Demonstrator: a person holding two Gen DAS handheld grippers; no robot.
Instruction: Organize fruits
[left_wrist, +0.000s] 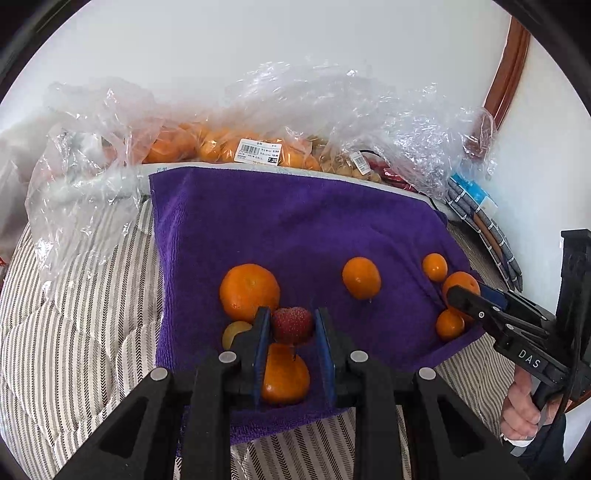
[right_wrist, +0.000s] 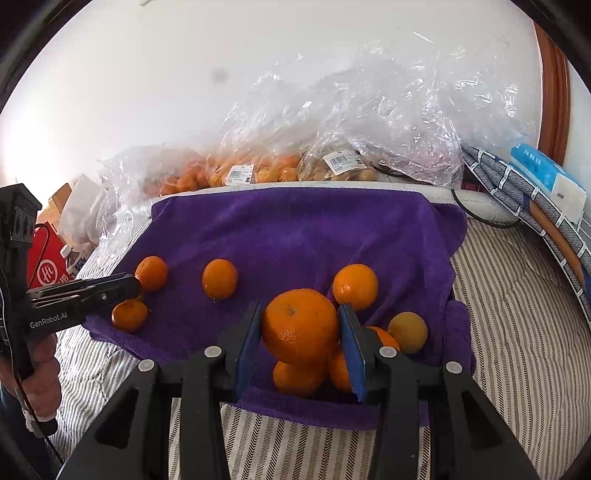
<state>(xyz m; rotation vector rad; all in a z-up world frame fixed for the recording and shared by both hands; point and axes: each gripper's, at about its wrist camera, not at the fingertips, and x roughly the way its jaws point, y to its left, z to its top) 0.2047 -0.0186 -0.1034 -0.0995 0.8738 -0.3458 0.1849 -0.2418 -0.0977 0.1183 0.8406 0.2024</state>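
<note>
On the striped bed, a purple towel (left_wrist: 295, 229) carries the fruit. My left gripper (left_wrist: 291, 328) brackets a red strawberry (left_wrist: 292, 325), pads close but perhaps not clamped. My right gripper (right_wrist: 301, 328) pinches a large orange (right_wrist: 300, 326) near the towel's front. I'd squeeze the berry gently and lift clear of neighbouring tangerines.

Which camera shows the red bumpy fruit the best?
The left wrist view. There the red bumpy fruit sits right between the left gripper fingers, close up, so its speckled skin is plain. In the right wrist view I cannot find it; the left gripper shows only from the side, among the oranges.
</note>
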